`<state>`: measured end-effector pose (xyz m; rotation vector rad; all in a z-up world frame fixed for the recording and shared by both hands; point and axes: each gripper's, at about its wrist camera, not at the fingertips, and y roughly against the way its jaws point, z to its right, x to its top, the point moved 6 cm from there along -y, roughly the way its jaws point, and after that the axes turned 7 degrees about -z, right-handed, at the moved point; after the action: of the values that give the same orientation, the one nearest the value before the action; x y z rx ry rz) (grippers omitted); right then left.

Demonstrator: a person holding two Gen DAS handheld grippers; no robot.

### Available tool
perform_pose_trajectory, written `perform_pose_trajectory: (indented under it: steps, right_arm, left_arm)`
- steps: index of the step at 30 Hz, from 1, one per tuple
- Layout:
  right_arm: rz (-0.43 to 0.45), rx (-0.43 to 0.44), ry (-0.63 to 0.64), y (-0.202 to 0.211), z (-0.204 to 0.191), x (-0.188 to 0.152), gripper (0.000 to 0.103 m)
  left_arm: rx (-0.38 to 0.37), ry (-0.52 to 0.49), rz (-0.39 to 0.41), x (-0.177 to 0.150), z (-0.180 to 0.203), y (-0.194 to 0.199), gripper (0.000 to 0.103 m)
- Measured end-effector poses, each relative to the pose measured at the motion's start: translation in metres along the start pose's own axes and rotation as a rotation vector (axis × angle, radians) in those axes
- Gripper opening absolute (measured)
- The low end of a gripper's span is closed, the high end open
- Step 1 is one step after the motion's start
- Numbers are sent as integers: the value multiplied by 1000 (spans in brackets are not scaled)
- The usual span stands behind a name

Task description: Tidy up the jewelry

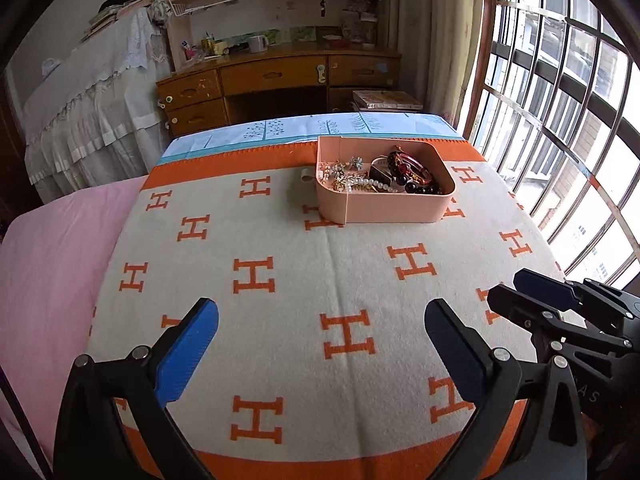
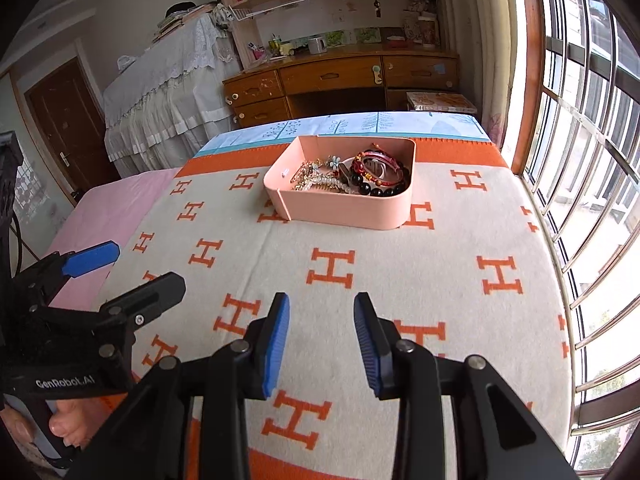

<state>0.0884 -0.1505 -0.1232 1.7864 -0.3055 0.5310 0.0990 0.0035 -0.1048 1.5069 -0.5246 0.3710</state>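
Observation:
A pink tray [image 1: 384, 210] [image 2: 344, 210] stands on the far middle of the H-patterned blanket [image 1: 280, 280] [image 2: 400, 272]. It holds a heap of jewelry: a black bead bracelet [image 1: 424, 189] [image 2: 380, 190], red bangles [image 1: 412, 164] [image 2: 380, 160], pearl and gold pieces [image 1: 360, 184] [image 2: 320, 182]. My left gripper [image 1: 320, 344] is open and empty, low over the near blanket; it also shows in the right wrist view [image 2: 132, 270]. My right gripper [image 2: 322, 344] is open and empty, also near; it shows at the right of the left wrist view [image 1: 524, 292].
A small pale tab [image 1: 306, 176] lies on the blanket just left of the tray. A pink sheet [image 1: 52, 272] covers the bed to the left. A wooden desk [image 1: 280, 76] stands beyond the bed. A barred window [image 2: 592, 160] runs along the right.

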Motion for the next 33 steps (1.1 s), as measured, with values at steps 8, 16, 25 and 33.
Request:
perform_pose_trajectory:
  steps: [8,16,25,33]
  right_arm:
    - [86,11,15,34,-11,-8,54]
    - [131,13,37,51,-21,-14,58]
    - [152,13,41,56,-26,-18,59]
    - [153,14,41,56,-26,-18,59]
  left_arm:
    - [24,68,56,-16,-9,27,102]
    - [52,85,128,-20,-8,53,102]
    - [54,96,122,-24,-6,54,102]
    - [67,103,127,-29,-6,56,102]
